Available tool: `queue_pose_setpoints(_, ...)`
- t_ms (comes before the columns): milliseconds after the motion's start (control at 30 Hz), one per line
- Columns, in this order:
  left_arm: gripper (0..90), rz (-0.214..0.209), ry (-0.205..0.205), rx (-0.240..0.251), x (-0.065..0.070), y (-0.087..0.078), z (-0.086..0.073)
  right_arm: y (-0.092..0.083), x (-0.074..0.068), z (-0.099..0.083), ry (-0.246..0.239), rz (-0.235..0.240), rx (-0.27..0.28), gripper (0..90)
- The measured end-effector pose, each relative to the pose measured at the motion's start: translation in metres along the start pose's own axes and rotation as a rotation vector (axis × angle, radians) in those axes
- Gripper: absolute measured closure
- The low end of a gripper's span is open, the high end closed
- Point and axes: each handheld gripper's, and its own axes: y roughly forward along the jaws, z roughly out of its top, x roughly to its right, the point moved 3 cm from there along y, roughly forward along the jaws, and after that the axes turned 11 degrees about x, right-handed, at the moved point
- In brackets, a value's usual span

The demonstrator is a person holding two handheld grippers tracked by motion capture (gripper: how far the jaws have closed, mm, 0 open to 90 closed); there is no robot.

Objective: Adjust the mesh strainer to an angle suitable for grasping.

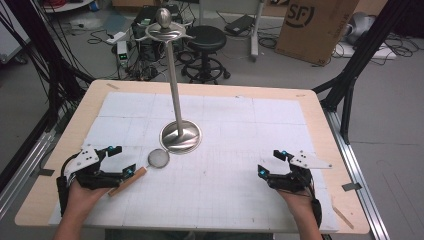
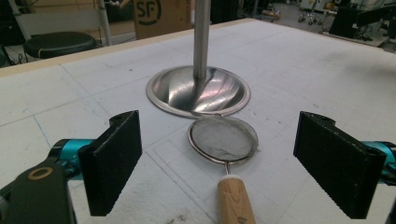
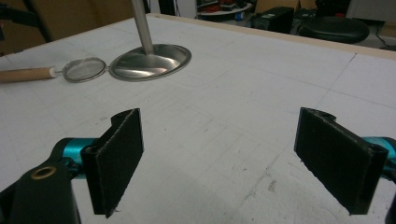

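Observation:
A small mesh strainer (image 1: pixel 158 159) with a wooden handle (image 1: pixel 127 182) lies on the white mat, its rim touching the round base of a tall steel stand (image 1: pixel 180 135). In the left gripper view the strainer (image 2: pixel 223 139) lies just ahead, its handle (image 2: pixel 235 201) pointing back between the wide-apart jaws. My left gripper (image 1: pixel 122 160) is open beside the handle, at the table's front left. My right gripper (image 1: pixel 272 163) is open at the front right over bare mat. From the right gripper view the strainer (image 3: pixel 84 69) and the stand (image 3: pixel 150 60) lie far off to the left.
The stand's pole (image 1: pixel 173 75) rises high, topped with curved hooks (image 1: pixel 165 31). The wooden table (image 1: pixel 320 117) carries a gridded white mat (image 1: pixel 235 150). Behind the table stand a black stool (image 1: pixel 206 40), a cardboard box (image 1: pixel 315 25) and cables on the floor.

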Motion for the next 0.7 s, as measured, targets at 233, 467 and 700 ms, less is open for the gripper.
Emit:
queue_pose_setpoints(233, 16.1, -0.017, 0.013, -0.048, 0.006, 0.004, 0.001, 0.001, -0.002, -0.001, 0.007, 0.007, -0.01, 14.7)
queue_pose_setpoints(467, 16.3, -0.019, 0.041, -0.099, 0.009, 0.007, 0.001, -0.001, -0.002, -0.001, 0.002, -0.006, -0.012, 14.7)
queue_pose_setpoints(700, 17.6, -0.016, 0.06, -0.187, 0.01, 0.011, -0.006, 0.0, -0.001, -0.002, 0.003, -0.005, -0.022, 14.7)
